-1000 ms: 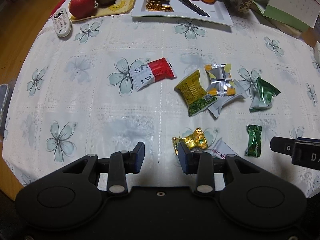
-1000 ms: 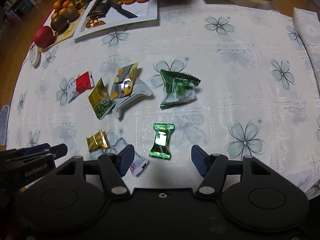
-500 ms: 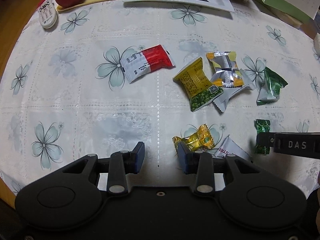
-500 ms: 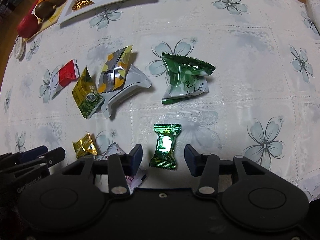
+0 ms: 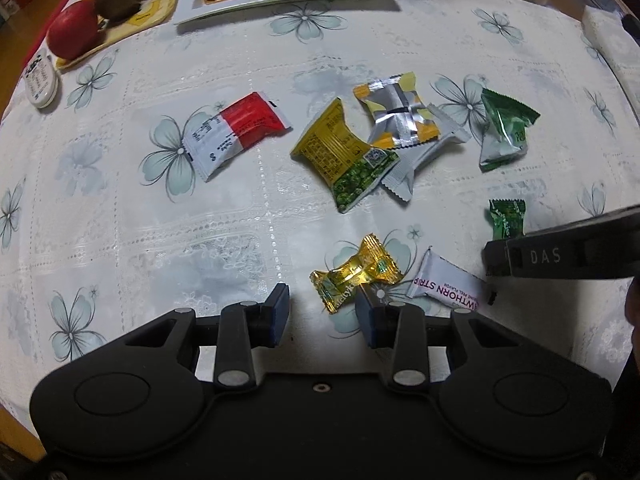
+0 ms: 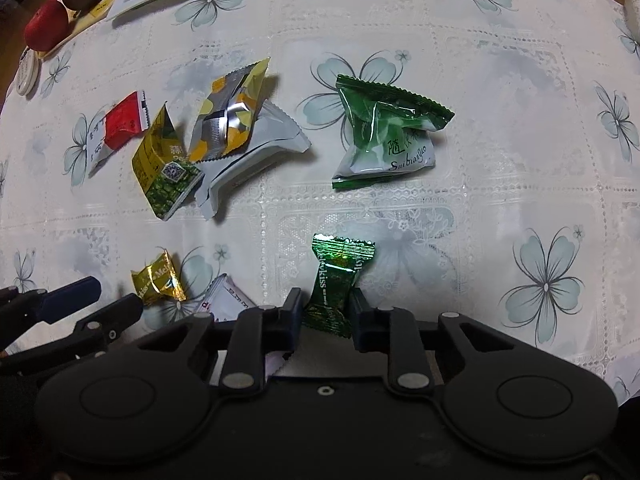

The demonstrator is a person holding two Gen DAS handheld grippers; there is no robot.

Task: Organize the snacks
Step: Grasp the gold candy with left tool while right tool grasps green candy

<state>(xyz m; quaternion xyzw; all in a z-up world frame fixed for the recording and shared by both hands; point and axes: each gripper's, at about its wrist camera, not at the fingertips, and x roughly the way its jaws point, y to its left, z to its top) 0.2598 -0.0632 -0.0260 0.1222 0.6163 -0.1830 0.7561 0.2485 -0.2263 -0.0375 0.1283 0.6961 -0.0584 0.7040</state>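
Green foil candy (image 6: 334,284) now pinched between your right gripper (image 6: 325,314) pads; a second ago jaws stood wide around it. Grasp done, candy on cloth, lift next. Your left gripper (image 5: 322,314) half open, empty, lower now; gold candy (image 5: 356,274) just ahead, touching its right finger.

A white tablecloth (image 6: 500,128) with a lace-like embossed texture and printed pale blue flowers is seen, slightly sheeny. A small green candy wrapper (image 6: 336,280) of glossy metallic foil is shown. A gold foil candy wrapper (image 5: 356,272) appears crinkled and shiny. Matt black plastic is seen on the right gripper (image 6: 324,312), with dull metal rivets.
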